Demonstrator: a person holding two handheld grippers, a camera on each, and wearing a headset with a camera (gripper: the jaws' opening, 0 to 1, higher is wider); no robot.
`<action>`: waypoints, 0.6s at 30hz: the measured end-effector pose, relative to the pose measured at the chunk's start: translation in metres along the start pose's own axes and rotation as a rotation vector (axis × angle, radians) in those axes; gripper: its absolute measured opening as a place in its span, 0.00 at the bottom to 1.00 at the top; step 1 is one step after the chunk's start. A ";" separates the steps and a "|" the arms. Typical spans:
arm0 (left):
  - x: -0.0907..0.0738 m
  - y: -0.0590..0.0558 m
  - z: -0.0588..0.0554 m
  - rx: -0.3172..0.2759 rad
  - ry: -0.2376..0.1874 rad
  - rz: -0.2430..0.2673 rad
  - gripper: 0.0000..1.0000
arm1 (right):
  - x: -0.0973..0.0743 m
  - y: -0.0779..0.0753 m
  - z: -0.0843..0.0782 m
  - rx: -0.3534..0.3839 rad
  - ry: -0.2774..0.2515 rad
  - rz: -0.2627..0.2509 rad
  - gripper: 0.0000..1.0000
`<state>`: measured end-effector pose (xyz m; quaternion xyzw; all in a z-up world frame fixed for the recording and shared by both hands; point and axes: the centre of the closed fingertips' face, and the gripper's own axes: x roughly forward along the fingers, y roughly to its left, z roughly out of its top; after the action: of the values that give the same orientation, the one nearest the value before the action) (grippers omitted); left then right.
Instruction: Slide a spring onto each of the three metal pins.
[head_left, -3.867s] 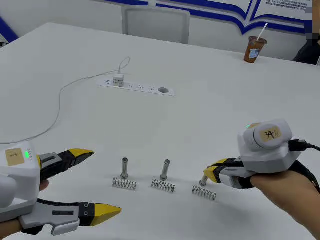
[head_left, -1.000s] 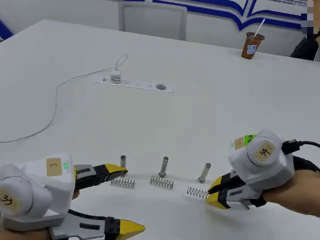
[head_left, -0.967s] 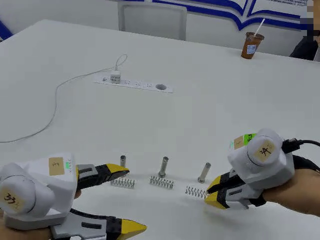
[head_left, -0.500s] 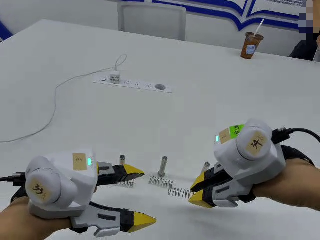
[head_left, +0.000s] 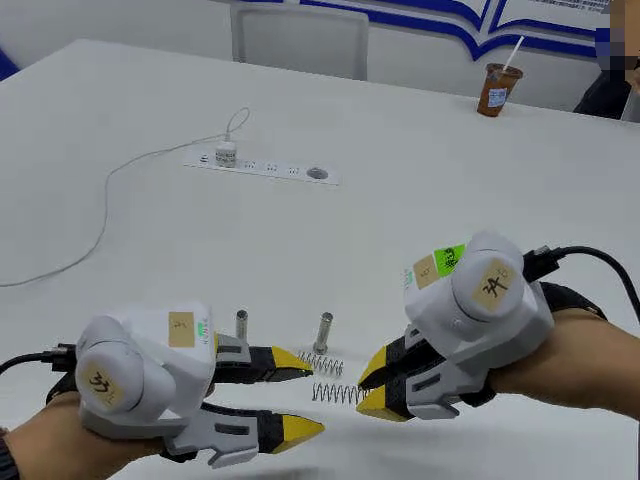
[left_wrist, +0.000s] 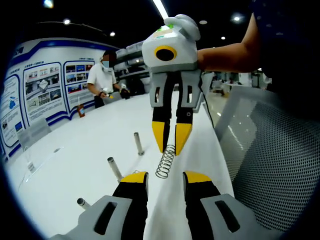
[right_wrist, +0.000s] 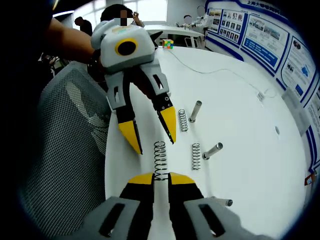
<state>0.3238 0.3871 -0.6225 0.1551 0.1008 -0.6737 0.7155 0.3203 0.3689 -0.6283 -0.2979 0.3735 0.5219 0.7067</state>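
Note:
My right gripper (head_left: 373, 383) is shut on one end of a thin wire spring (head_left: 338, 393), which sticks out leftward just above the white table (head_left: 420, 190). In its own view the right gripper (right_wrist: 161, 180) pinches the spring (right_wrist: 160, 159), which points at the left gripper. My left gripper (head_left: 297, 396) stands open facing it, its tips either side of the spring's free end; its own view shows the left gripper (left_wrist: 165, 178) with the spring (left_wrist: 166, 161) ahead. Two upright metal pins (head_left: 241, 325) (head_left: 323, 332) show; the third pin (right_wrist: 222, 201) lies near the right gripper. Another spring (head_left: 320, 365) lies by the middle pin.
A white power strip (head_left: 265, 168) with a plugged cable (head_left: 110, 195) lies across the table's middle. An iced drink cup (head_left: 493, 88) stands at the far right edge, a chair (head_left: 298, 38) behind the table. A second loose spring (right_wrist: 182, 120) rests beside the far pin (right_wrist: 195, 111).
The right gripper has carried the spring up off the table and leftward, away from the right pin. The left gripper has come rightward to meet it, its jaws still apart.

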 end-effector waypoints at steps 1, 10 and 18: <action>0.000 -0.001 0.000 0.004 0.001 -0.003 0.26 | 0.000 0.001 0.000 -0.003 0.000 0.003 0.11; 0.003 -0.006 0.001 0.033 0.004 -0.026 0.16 | 0.002 0.009 0.001 -0.021 0.009 0.031 0.11; 0.005 -0.010 -0.003 0.049 0.024 -0.030 0.12 | -0.004 0.012 0.007 -0.021 -0.009 0.035 0.11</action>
<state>0.3141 0.3831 -0.6274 0.1793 0.0952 -0.6847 0.7000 0.3102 0.3763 -0.6217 -0.2964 0.3701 0.5396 0.6957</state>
